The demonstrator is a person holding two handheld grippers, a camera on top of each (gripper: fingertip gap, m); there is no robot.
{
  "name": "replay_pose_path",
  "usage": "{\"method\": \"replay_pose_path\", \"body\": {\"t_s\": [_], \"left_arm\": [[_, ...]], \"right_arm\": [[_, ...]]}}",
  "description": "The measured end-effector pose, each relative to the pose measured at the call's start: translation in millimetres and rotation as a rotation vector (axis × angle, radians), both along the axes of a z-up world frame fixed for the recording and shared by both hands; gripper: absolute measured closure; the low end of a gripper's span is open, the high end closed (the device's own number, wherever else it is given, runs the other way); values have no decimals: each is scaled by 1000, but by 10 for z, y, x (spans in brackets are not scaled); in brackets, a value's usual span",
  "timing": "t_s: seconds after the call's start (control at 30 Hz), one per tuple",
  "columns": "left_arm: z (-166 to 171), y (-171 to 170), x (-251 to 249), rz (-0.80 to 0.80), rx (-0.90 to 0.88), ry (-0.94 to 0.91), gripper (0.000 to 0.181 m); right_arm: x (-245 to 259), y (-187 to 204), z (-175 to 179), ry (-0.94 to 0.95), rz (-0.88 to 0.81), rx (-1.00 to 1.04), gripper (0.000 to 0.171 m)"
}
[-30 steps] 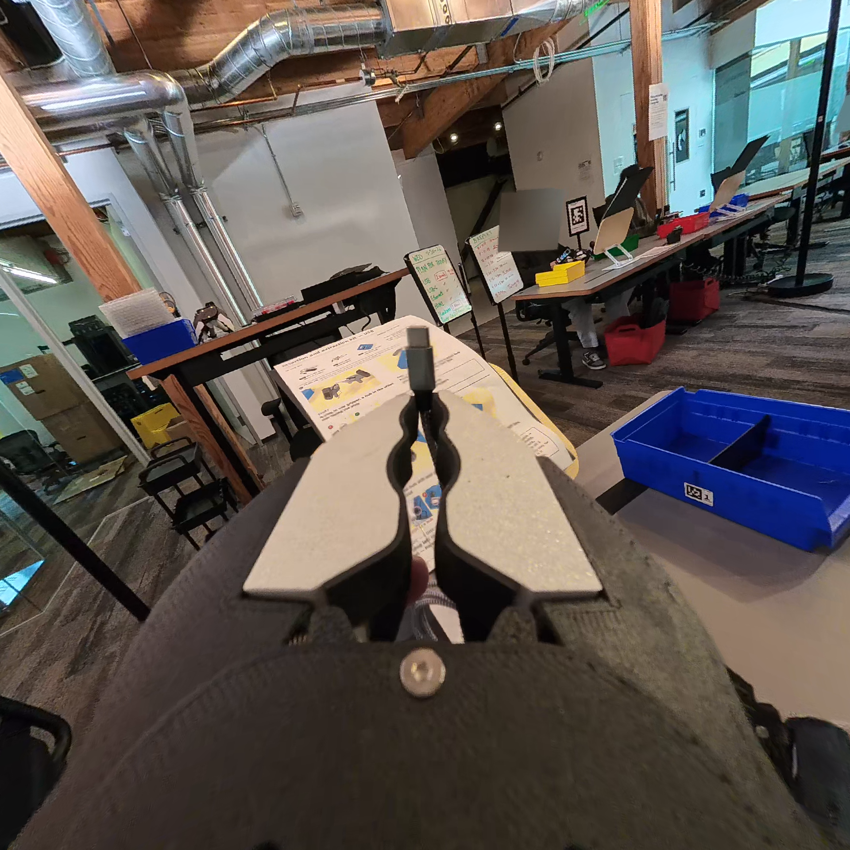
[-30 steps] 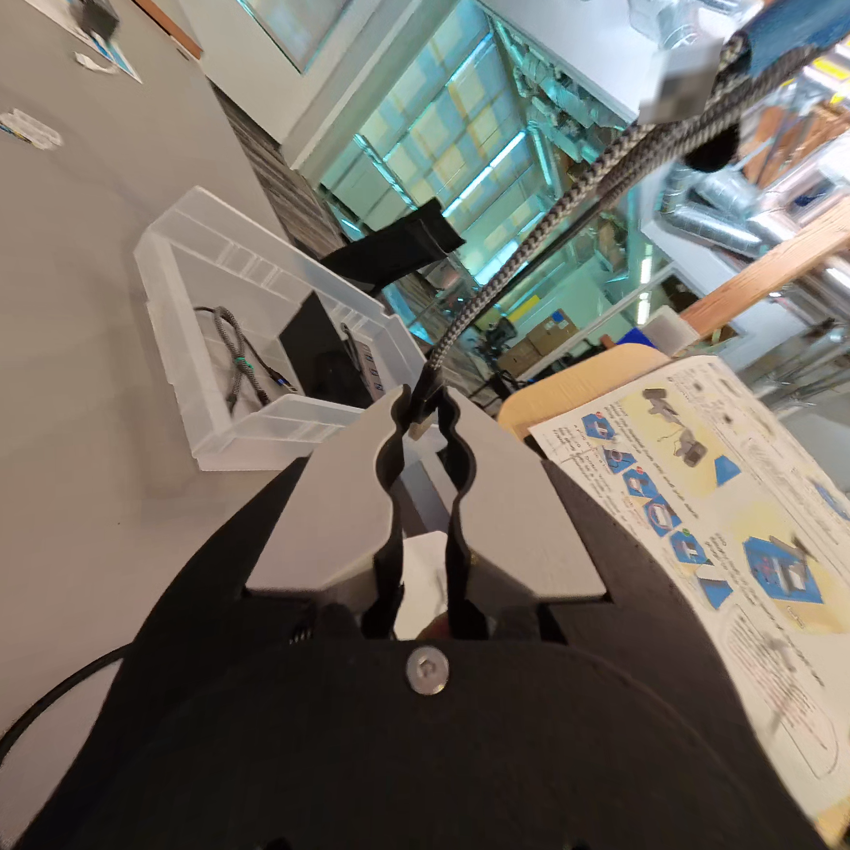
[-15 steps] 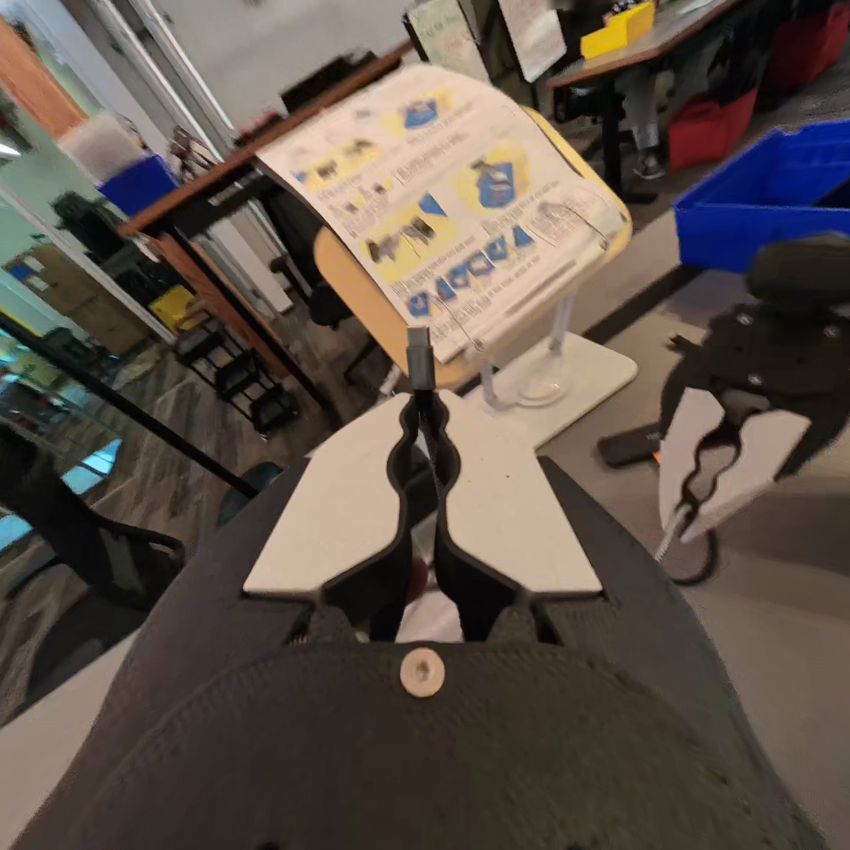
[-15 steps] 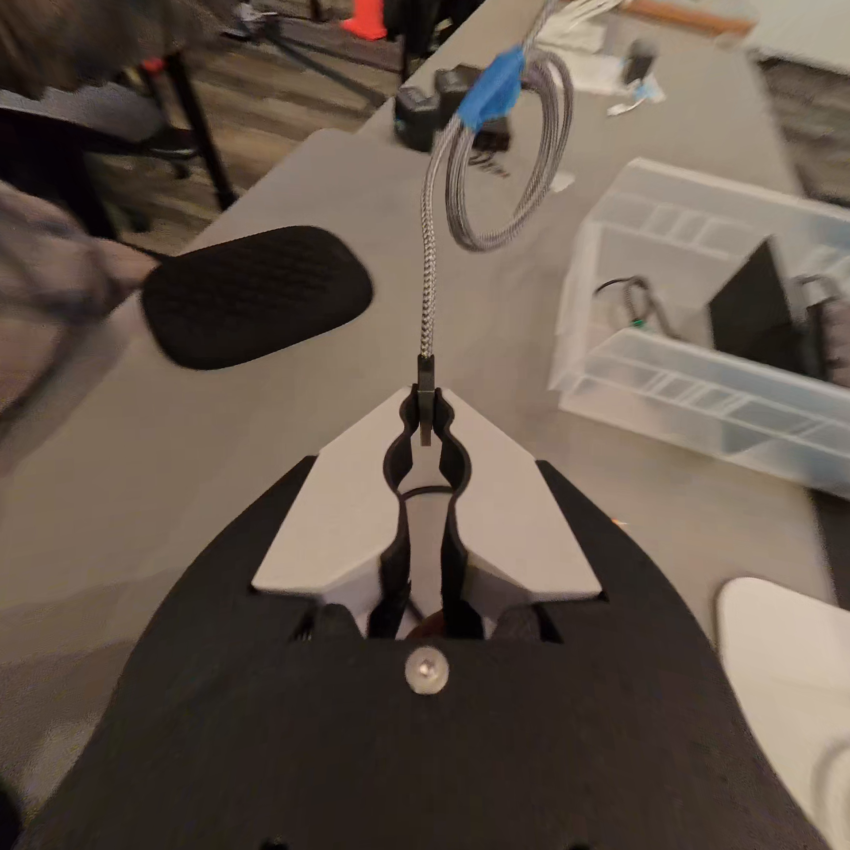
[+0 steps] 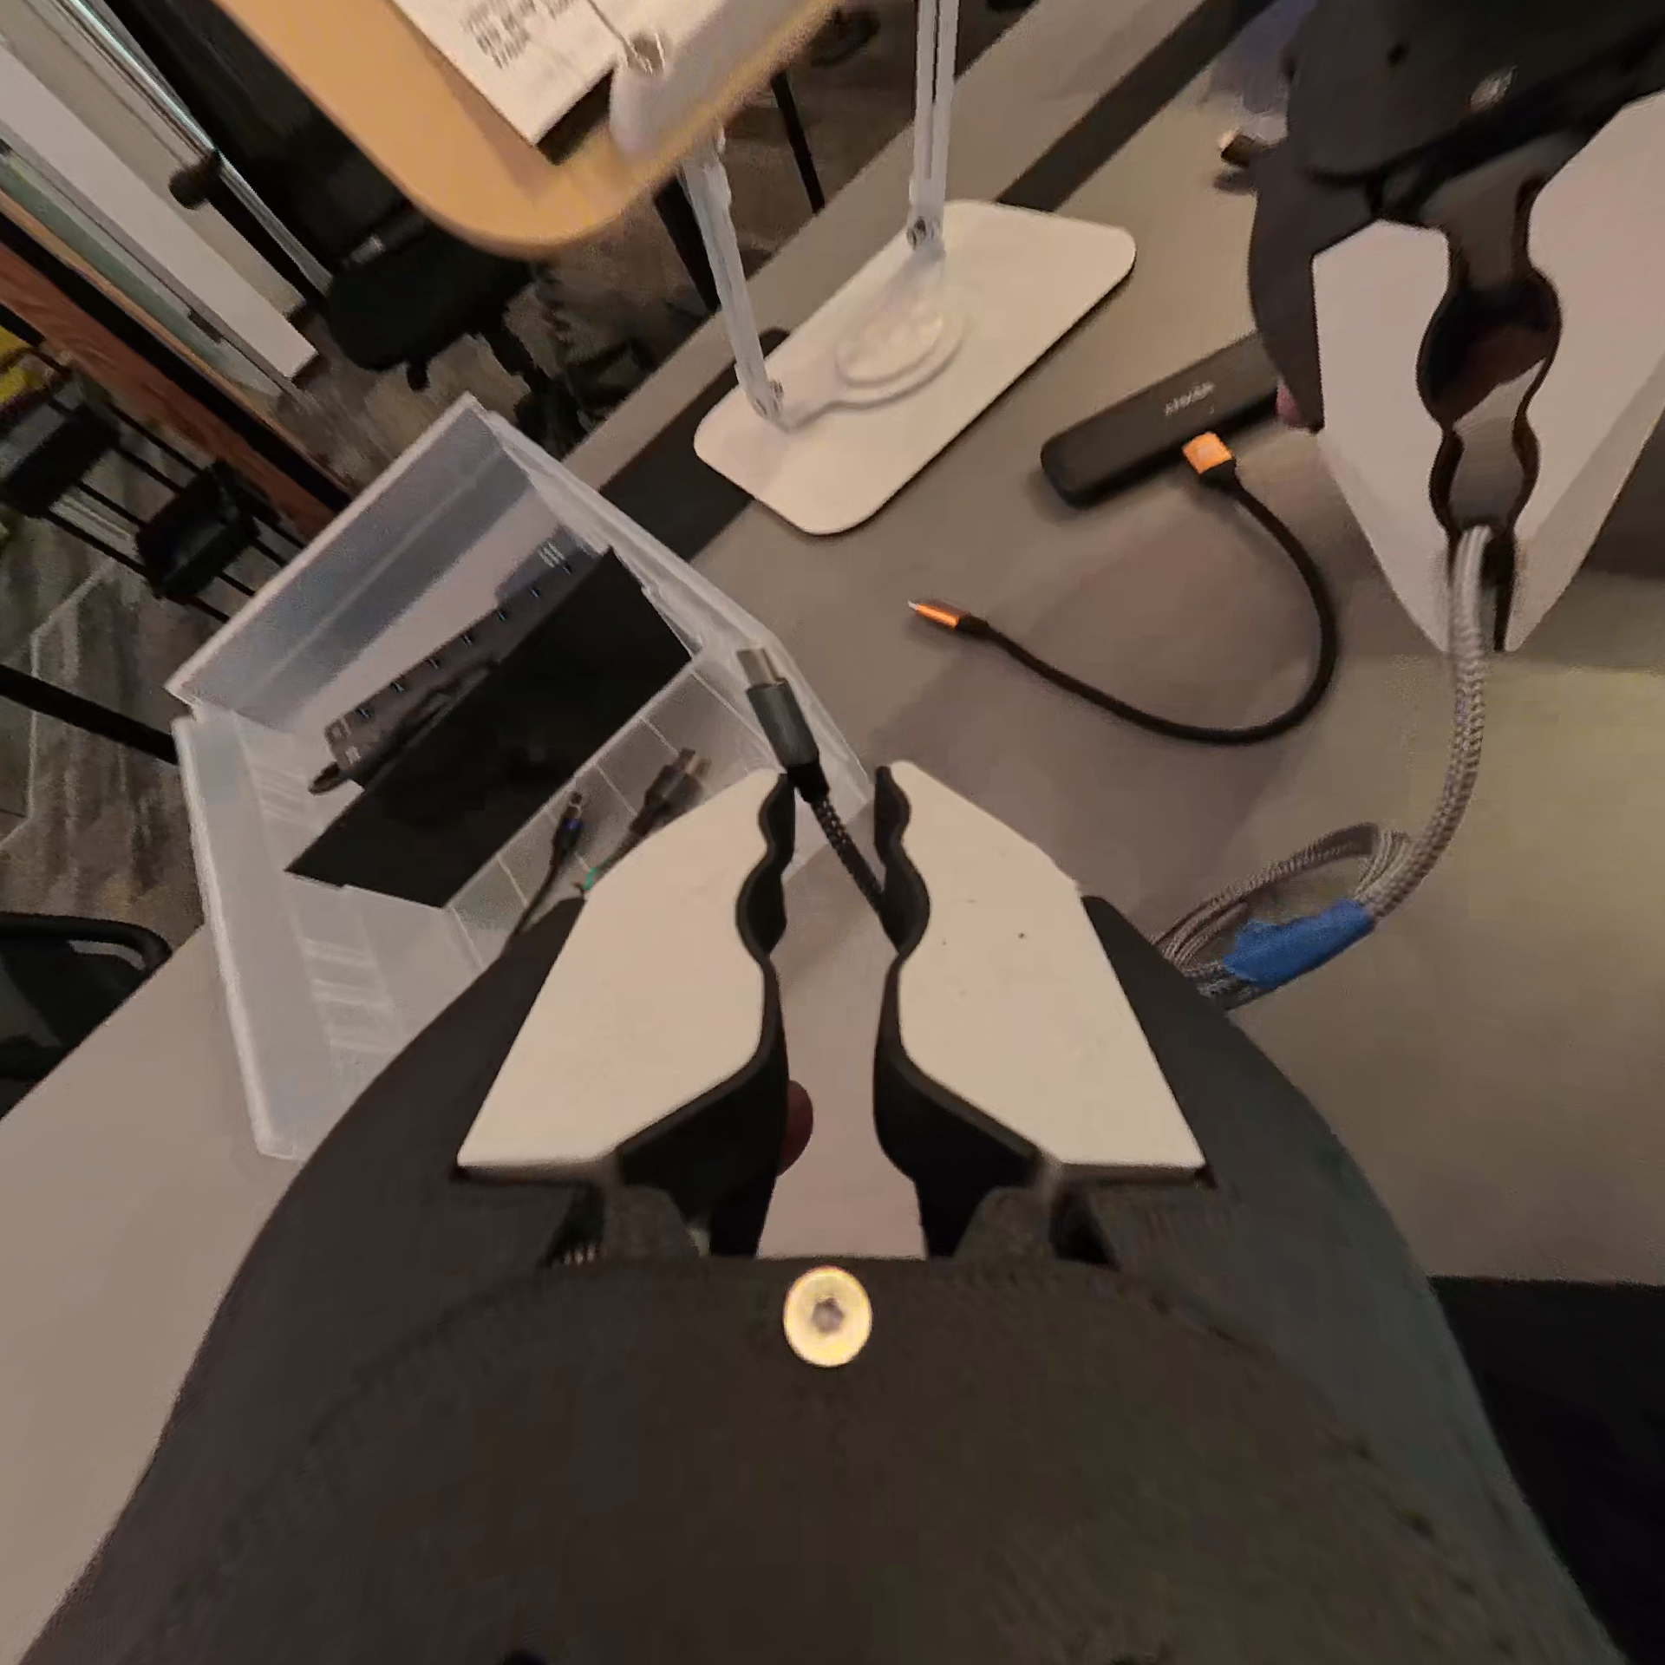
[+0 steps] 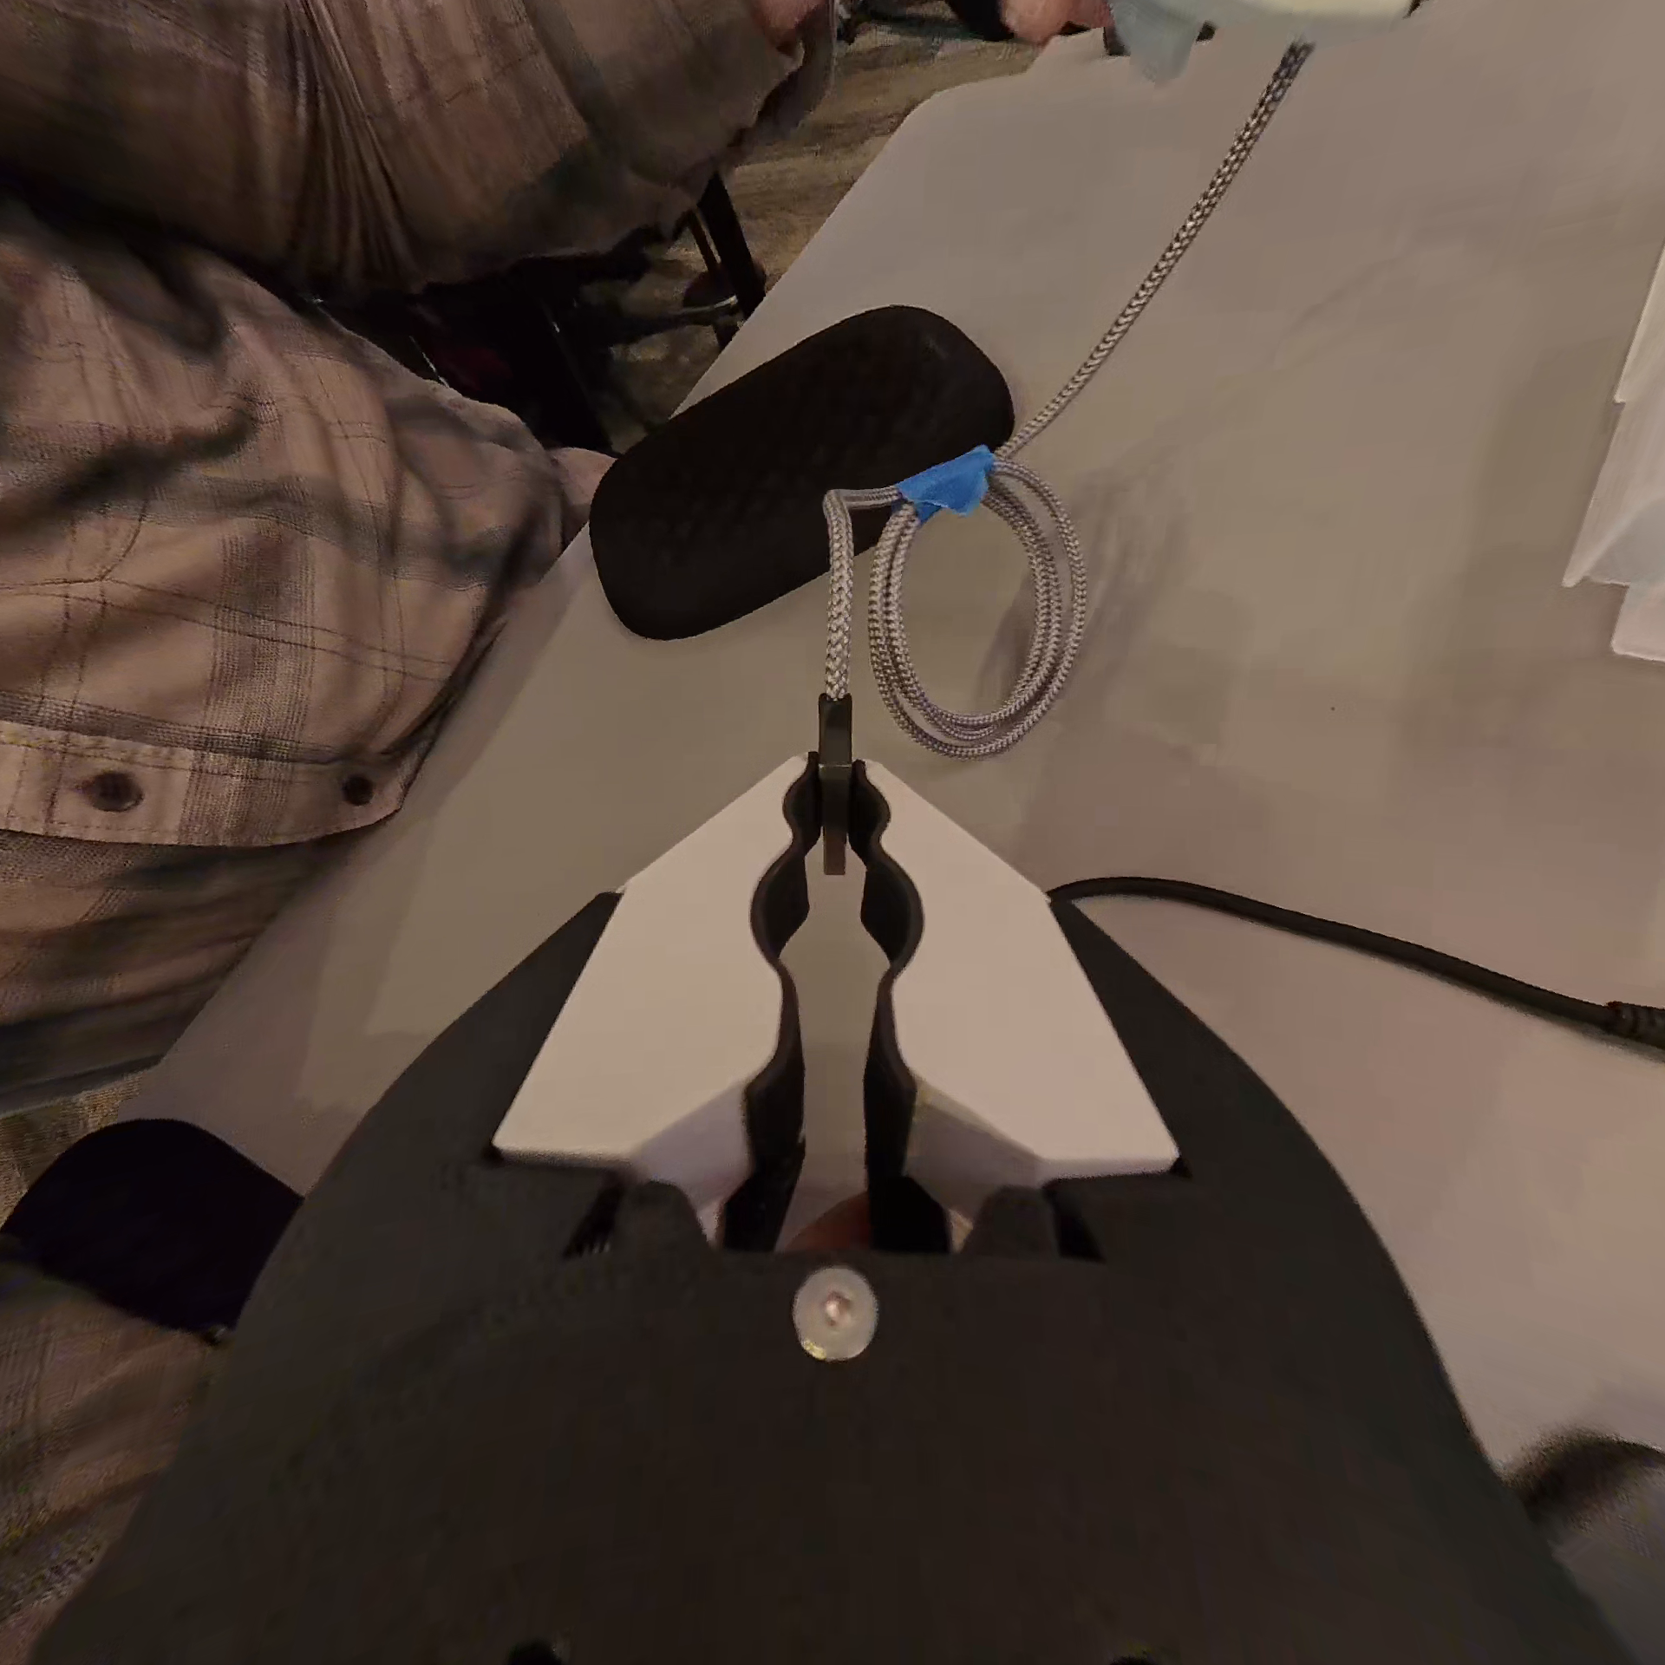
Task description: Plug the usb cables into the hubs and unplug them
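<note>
My left gripper (image 5: 831, 782) is open. The grey braided cable's metal plug (image 5: 773, 703) leans left at the left fingertip, and the cable runs loosely between the jaws. My right gripper (image 6: 833, 775) is shut on the black plug (image 6: 833, 748) at the cable's other end; it also shows in the left wrist view (image 5: 1478, 577). The cable's coil (image 6: 982, 622) is bound with blue tape (image 6: 946, 486) and lies on the grey table (image 5: 1036, 748). A black hub (image 5: 1162, 419) lies beyond, with a black orange-tipped cable (image 5: 1297, 631) plugged in and its other end (image 5: 937, 613) loose.
A clear bin (image 5: 297, 946) at the left holds another hub (image 5: 405, 712) and cables. A white stand base (image 5: 919, 360) carries a tilted board behind. A black chair armrest (image 6: 793, 468) and a person's plaid sleeve (image 6: 225, 541) are at the table edge. A black cord (image 6: 1351, 955) crosses at the right. The left gripper's tips are roughly 15 cm from the right gripper's.
Both views have swung down toward the table. My left gripper's jaws have opened and the plug has tilted left. My right gripper still holds the other end, and the coil has come down onto the table.
</note>
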State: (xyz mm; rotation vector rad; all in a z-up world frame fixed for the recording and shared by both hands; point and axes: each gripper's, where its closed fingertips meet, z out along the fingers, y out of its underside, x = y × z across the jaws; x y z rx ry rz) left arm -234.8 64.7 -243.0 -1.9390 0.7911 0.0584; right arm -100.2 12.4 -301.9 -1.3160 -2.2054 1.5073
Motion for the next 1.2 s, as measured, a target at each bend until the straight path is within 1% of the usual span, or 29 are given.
{"method": "replay_pose_path", "body": {"t_s": [0.07,0.17,0.27,0.33,0.4,0.47,0.57,0.67,0.73,0.83,0.9,1.1,1.13,1.2], "left_arm": [[-114,-25,-45,3,-45,1,155],[-133,-80,-158,10,-49,-25,139],[-91,-191,-359,46,-60,-71,132],[-14,-255,-530,95,-34,-39,131],[77,-343,-499,69,-17,41,131],[169,-383,-246,-15,25,122,133],[200,-411,362,-213,94,242,138],[48,-489,957,-441,96,406,138],[-80,-538,1237,-567,62,492,137],[-180,-513,1411,-690,23,593,138],[-239,-471,1417,-742,-13,646,143],[-461,-530,1469,-881,-99,735,157],[-483,-545,1477,-894,-108,738,159],[-498,-530,1475,-893,-106,749,172]], "right_arm": [[4,-8,-22,-9,4,-2,169],[-1,6,-57,-28,-5,0,169],[-2,13,-56,-27,-8,-4,169],[11,-6,-50,-24,4,-6,169],[1,-8,-54,-30,2,-6,169],[6,-46,-59,-34,19,-9,169],[12,-100,-75,-47,42,-5,169],[35,-144,-80,-55,64,-10,169],[54,-167,-78,-55,80,-18,169],[75,-195,-68,-53,100,-31,169],[102,-225,-71,-57,121,-35,169],[158,-269,-84,-66,159,-58,169],[170,-275,-92,-71,165,-63,169],[197,-296,-103,-77,181,-68,169]]}}
